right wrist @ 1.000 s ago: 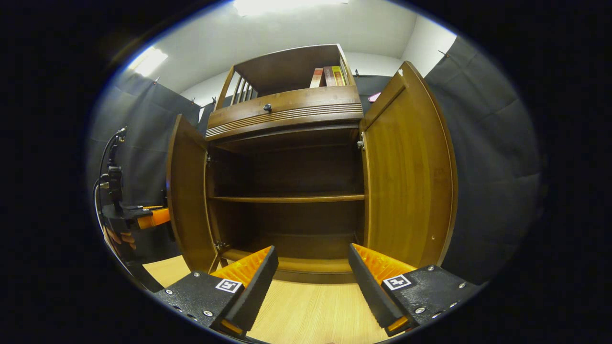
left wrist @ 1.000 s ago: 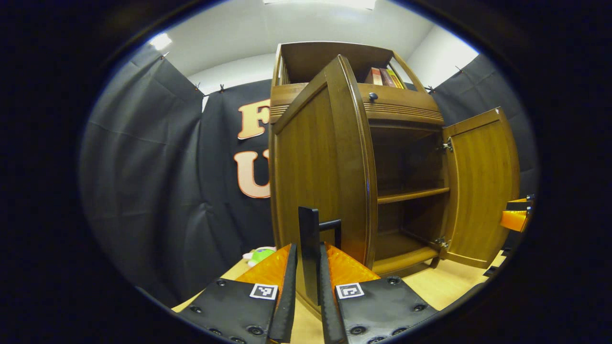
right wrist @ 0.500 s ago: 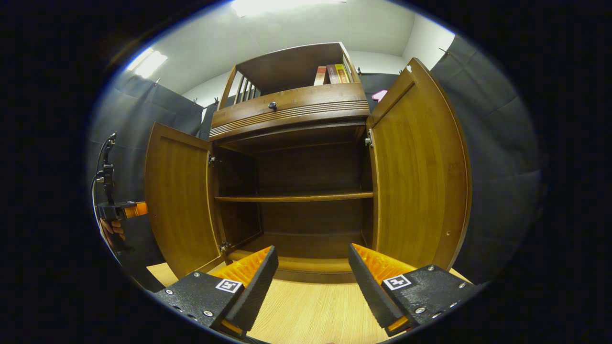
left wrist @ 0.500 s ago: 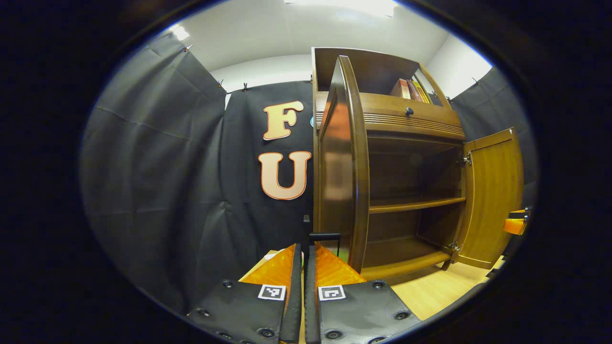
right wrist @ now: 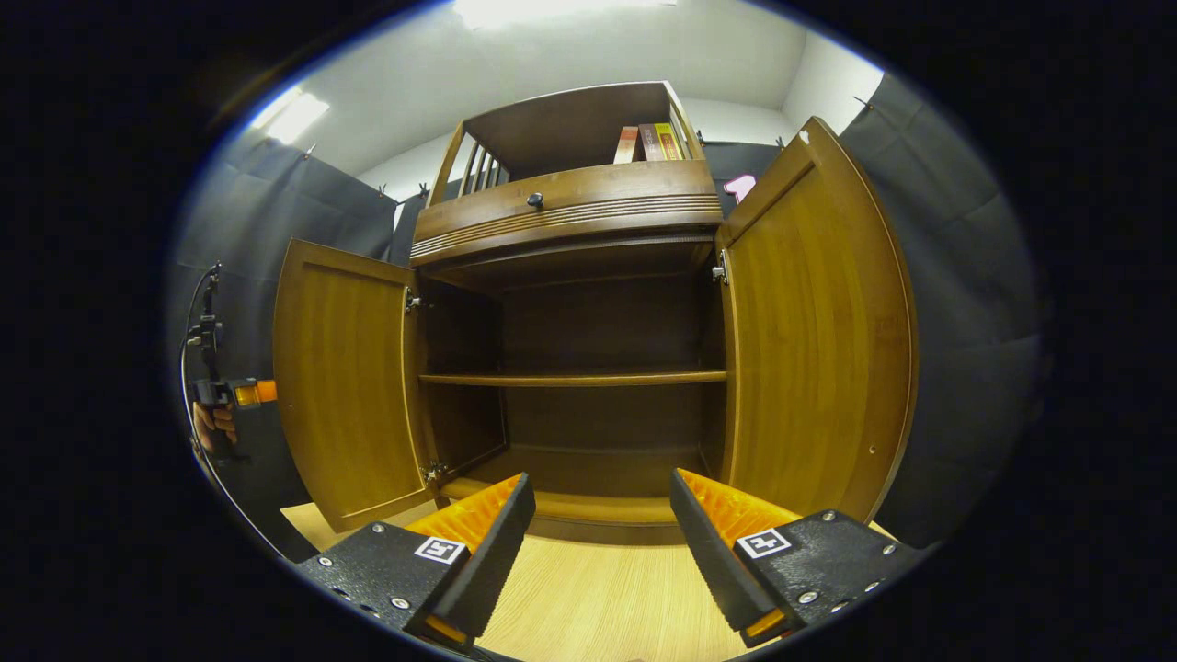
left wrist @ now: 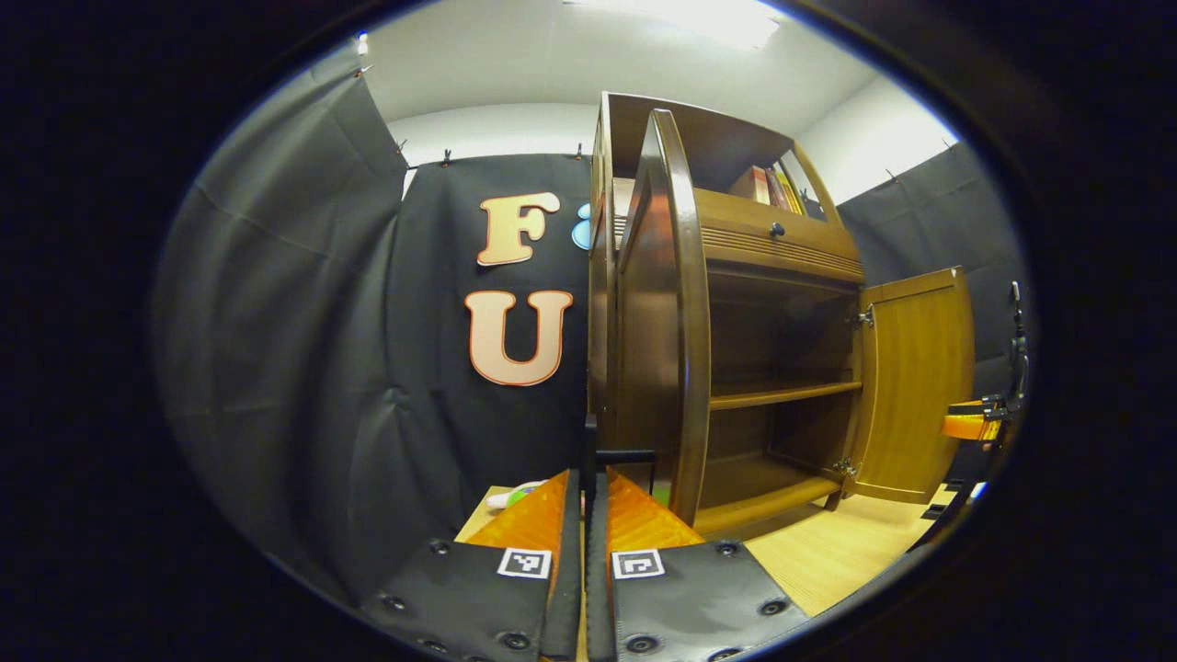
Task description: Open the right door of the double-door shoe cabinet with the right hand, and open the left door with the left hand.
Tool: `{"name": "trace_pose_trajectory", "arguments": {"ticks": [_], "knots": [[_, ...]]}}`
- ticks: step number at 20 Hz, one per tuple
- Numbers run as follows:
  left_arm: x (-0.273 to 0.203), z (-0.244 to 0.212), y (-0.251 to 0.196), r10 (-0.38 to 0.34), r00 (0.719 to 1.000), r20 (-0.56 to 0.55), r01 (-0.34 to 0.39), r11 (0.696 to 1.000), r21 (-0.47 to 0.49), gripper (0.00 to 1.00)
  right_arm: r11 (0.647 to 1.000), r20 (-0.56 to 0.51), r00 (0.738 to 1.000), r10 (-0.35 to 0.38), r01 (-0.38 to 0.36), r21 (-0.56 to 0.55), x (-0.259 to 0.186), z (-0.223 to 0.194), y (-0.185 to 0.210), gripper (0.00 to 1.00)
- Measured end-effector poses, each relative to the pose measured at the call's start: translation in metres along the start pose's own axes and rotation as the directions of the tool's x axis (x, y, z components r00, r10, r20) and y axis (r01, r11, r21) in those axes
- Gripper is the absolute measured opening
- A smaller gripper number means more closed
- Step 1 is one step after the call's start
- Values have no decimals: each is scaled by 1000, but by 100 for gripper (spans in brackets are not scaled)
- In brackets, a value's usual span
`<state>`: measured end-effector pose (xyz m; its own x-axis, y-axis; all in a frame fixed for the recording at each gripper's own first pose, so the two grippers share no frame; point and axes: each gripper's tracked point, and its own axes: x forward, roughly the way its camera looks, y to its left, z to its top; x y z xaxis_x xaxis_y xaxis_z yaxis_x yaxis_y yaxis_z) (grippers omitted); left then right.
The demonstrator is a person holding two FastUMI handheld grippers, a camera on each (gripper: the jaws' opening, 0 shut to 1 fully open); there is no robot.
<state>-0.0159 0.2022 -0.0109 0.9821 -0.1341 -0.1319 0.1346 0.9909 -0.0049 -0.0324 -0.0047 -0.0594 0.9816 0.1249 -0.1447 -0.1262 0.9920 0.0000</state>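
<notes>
The brown wooden shoe cabinet (right wrist: 565, 207) stands with both doors swung out. In the left gripper view the left door (left wrist: 685, 322) shows edge-on just ahead, and my left gripper (left wrist: 583, 473) is shut on its black handle (left wrist: 625, 454). In the right gripper view that door (right wrist: 345, 377) faces me wide open, with the left gripper (right wrist: 244, 393) and a hand beyond its outer edge. The right door (right wrist: 809, 331) is also wide open. My right gripper (right wrist: 599, 487) hangs open in front of the cabinet's base, holding nothing.
Inside the cabinet one bare shelf (right wrist: 570, 378) crosses at mid height. Books (right wrist: 648, 142) stand in the top compartment above a drawer with a dark knob (right wrist: 534, 199). A green and white toy (left wrist: 515, 496) lies left of the cabinet. Light wooden floor (right wrist: 588, 607) runs in front.
The left door has swung farther open with my left gripper holding its handle. The right gripper has stayed open and almost still.
</notes>
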Motion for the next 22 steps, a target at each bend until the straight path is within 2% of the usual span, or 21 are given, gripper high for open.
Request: {"name": "trace_pose_trajectory", "arguments": {"ticks": [1, 2, 3, 5, 7, 9, 12, 16, 22], "knots": [[0, -1, 3, -15, 1000, 1, 15, 1000, -8, 9, 1000, 1, 1000, 0, 0, 0, 0, 0, 0, 92], [0, -1, 5, -25, 1000, 1, 25, 1000, -4, 17, 1000, 2, 1000, 0, 0, 3, 0, 0, 0, 92], [-1, 0, 6, -37, 999, 5, 37, 999, 2, 14, 1000, 1, 1000, 1, -1, 6, 1, 0, 0, 92], [-5, -10, 3, -58, 998, -4, 58, 998, -9, 17, 1000, 1, 1000, 1, -1, 15, 0, -3, 0, 92], [-25, -21, 8, -32, 999, -1, 32, 999, -43, 19, 1000, -4, 1000, -2, 2, 20, 0, -7, -3, 92], [-50, -20, 19, 46, 999, 16, -45, 996, -72, 18, 1000, -15, 1000, -10, 10, 18, 1, -10, -7, 92], [-86, -8, 17, 122, 992, 28, -120, 990, -67, 10, 1000, -13, 1000, -17, 17, 16, 4, -10, -11, 92], [-86, 16, -37, 93, 996, 17, -91, 992, -92, 11, 999, -3, 1000, -11, 11, 42, 5, -9, -7, 92], [-28, 24, -154, -59, 998, 7, 59, 998, -37, 10, 1000, 0, 1000, -12, 12, 25, -3, -5, -3, 92]]}}
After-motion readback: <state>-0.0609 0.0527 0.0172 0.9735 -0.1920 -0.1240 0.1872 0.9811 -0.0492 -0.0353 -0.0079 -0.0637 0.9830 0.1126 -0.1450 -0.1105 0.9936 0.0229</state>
